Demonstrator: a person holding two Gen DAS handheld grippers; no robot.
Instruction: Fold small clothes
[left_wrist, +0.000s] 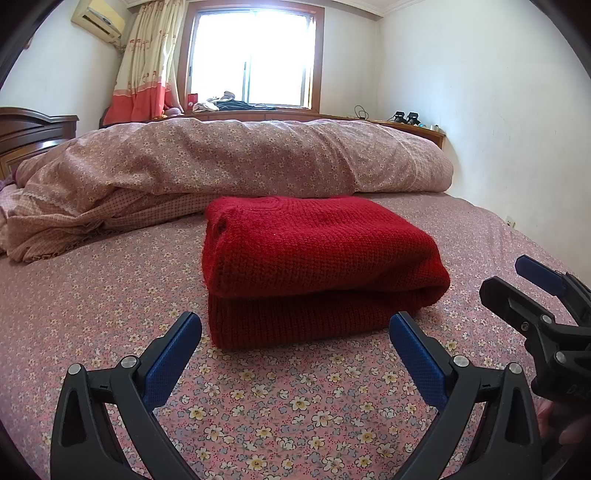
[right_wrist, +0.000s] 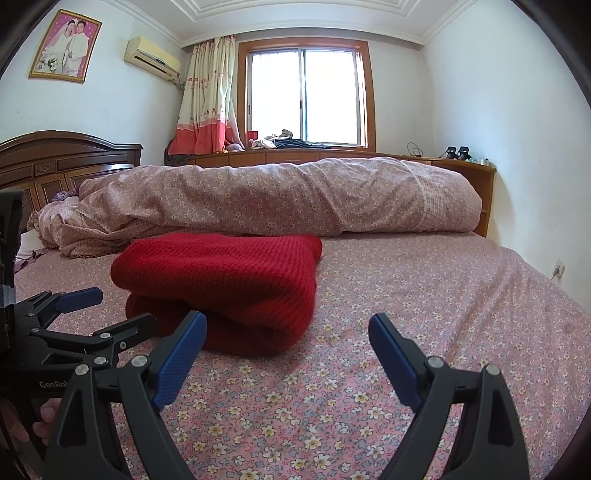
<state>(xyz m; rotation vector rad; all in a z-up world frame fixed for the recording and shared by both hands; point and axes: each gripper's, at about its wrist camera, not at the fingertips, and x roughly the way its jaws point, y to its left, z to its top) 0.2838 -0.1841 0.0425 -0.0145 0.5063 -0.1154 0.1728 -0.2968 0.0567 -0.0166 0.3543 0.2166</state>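
Observation:
A red knitted sweater (left_wrist: 317, 266) lies folded into a thick rectangle on the floral bed sheet (left_wrist: 277, 398). It also shows in the right wrist view (right_wrist: 221, 284), left of centre. My left gripper (left_wrist: 295, 325) is open and empty, its blue pads just short of the sweater's near edge. My right gripper (right_wrist: 288, 328) is open and empty, to the right of the sweater's near corner. The right gripper shows at the right edge of the left wrist view (left_wrist: 535, 291), and the left gripper shows at the left of the right wrist view (right_wrist: 85, 306).
A rolled floral quilt (left_wrist: 236, 158) lies across the bed behind the sweater. A wooden headboard (right_wrist: 62, 162) stands at the left. A wooden ledge (right_wrist: 332, 157) with clutter runs under the window. The bed's right edge (right_wrist: 546, 273) meets a white wall.

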